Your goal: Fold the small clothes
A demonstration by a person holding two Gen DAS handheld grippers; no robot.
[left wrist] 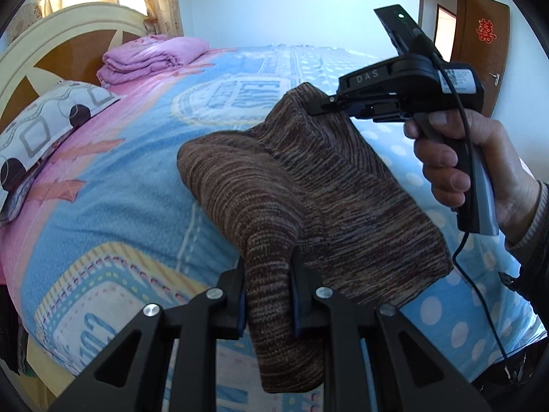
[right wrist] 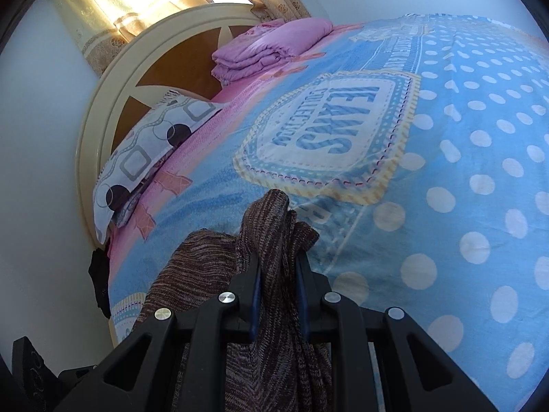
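A brown striped knit garment hangs folded over in the air above the bed. My left gripper is shut on its near edge, the knit bunched between the jaws. My right gripper shows in the left wrist view, held in a hand, shut on the garment's far upper corner. In the right wrist view the right gripper is shut on a bunch of the same knit, which drapes down to the left.
The bed is covered by a blue polka-dot blanket with a printed badge. A folded pink quilt and a patterned pillow lie by the cream headboard. A wooden door stands at right.
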